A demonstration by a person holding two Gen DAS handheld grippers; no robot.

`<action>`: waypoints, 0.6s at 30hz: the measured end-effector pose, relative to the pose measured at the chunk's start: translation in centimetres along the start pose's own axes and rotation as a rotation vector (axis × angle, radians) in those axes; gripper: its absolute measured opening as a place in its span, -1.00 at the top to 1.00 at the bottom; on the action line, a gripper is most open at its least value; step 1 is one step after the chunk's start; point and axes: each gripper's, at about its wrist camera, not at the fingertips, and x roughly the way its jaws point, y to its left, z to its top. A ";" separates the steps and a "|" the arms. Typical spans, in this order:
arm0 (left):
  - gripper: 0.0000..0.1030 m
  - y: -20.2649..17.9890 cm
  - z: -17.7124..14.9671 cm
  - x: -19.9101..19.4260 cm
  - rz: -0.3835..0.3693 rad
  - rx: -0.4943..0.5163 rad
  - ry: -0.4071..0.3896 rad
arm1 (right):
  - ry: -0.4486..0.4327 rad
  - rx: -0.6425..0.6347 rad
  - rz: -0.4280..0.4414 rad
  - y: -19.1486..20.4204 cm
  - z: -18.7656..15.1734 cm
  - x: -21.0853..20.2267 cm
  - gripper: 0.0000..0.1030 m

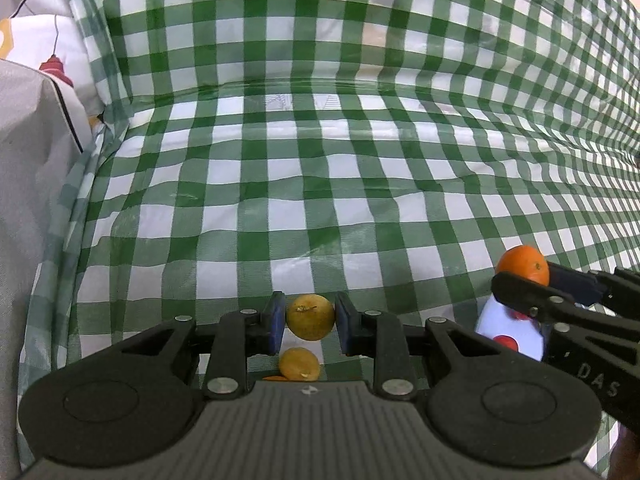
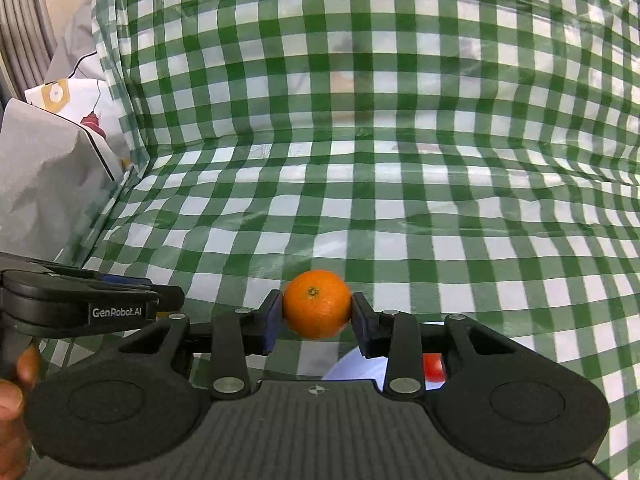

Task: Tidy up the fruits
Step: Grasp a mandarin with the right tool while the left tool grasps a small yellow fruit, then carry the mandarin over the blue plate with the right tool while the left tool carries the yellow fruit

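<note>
At the far left hangs a grey and white printed fabric with a red lantern motif, and beside it, in the right wrist view, a strip of pale pleated curtain. From there a glossy green-and-white checked plastic cloth covers the flat surface and climbs the raised backing behind it, wrinkled along the fold where the two meet.

The left gripper has its blue pads pressed on both sides of a small round yellow-green citrus fruit, jaws narrowly apart, the fruit lifted clear of the cloth. Directly below it, near the gripper body, lies a second yellow citrus fruit, with a sliver of something orange at its lower edge that is too hidden to tell.

Further right sits a white plate with red spots, partly covered by the right gripper. That gripper clamps a round bright orange mandarin between its pads, stem end facing the camera, jaws a little wider than the left pair. The mandarin is held above the plate's near edge.

The cloth's left edge drops off beside the grey fabric; the middle and right of the checked surface lie bare, giving wide room ahead of both grippers.
</note>
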 end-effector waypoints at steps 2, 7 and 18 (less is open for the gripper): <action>0.44 -0.4 -0.1 -0.1 -0.004 0.015 -0.003 | -0.005 -0.006 -0.003 -0.3 -0.1 -0.5 0.25; 0.44 -2.1 -0.5 0.0 -0.018 0.065 -0.001 | 0.001 0.002 -0.027 -1.9 -0.2 -1.3 0.25; 0.44 -4.6 -0.9 -0.1 -0.049 0.153 -0.003 | -0.009 -0.001 -0.052 -4.6 -1.2 -3.8 0.25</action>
